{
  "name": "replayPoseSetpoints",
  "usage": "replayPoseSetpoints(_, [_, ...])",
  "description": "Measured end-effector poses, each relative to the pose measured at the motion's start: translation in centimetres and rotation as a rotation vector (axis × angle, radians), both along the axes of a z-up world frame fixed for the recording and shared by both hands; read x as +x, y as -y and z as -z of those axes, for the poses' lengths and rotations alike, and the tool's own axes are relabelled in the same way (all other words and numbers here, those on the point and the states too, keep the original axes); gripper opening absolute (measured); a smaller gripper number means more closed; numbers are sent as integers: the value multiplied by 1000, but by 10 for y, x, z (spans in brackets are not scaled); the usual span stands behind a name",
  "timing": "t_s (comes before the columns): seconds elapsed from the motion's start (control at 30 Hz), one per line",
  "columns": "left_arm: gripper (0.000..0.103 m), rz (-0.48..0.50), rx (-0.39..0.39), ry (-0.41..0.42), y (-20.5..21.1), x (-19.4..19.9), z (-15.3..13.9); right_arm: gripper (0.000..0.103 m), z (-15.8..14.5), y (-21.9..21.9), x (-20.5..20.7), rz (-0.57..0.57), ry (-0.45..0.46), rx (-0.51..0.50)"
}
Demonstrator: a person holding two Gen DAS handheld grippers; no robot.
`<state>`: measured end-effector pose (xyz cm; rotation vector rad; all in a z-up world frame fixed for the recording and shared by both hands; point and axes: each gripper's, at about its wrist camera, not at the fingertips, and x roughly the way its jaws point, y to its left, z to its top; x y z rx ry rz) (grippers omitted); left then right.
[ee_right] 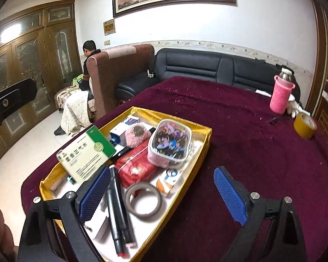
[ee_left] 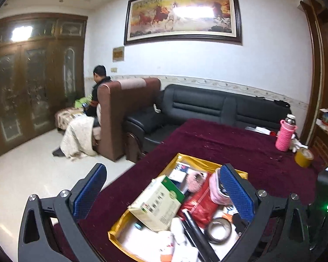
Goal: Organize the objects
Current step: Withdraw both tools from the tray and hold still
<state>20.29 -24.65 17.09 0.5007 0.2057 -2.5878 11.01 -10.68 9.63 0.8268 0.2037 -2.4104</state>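
A gold-rimmed tray (ee_right: 204, 140) sits on the maroon tablecloth, full of small items: a green-and-white medicine box (ee_right: 85, 155), a red pouch (ee_right: 135, 166), a clear cartoon pouch (ee_right: 170, 144), a pink fuzzy item (ee_right: 137, 134), a grey tape ring (ee_right: 143, 199) and black pens (ee_right: 118, 209). My right gripper (ee_right: 161, 196) is open and empty, hovering over the tray's near right corner. My left gripper (ee_left: 164, 191) is open and empty above the same tray (ee_left: 181, 157), with the medicine box (ee_left: 157, 198) and red pouch (ee_left: 199, 205) between its fingers.
A pink-sleeved bottle (ee_right: 281, 93) and a yellow tape roll (ee_right: 305, 125) stand at the table's far right. A small black clip (ee_right: 273, 120) lies near them. A black sofa (ee_right: 207, 67) lies beyond the table. A person (ee_right: 88, 65) sits at the left.
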Motion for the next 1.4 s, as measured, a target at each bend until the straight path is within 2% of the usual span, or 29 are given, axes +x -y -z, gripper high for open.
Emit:
replayPoseSetpoints(0.5, [103, -5, -23, 74, -13, 3, 15, 99, 11, -10, 25, -16, 9, 20])
replayPoseSetpoints(1.0, [103, 70, 80, 149, -8, -6, 36, 99, 27, -2, 28, -7, 56, 38])
replayPoseSetpoints(1.4, [103, 87, 112, 187, -3, -10, 45, 99, 33, 5, 29, -12, 66, 61])
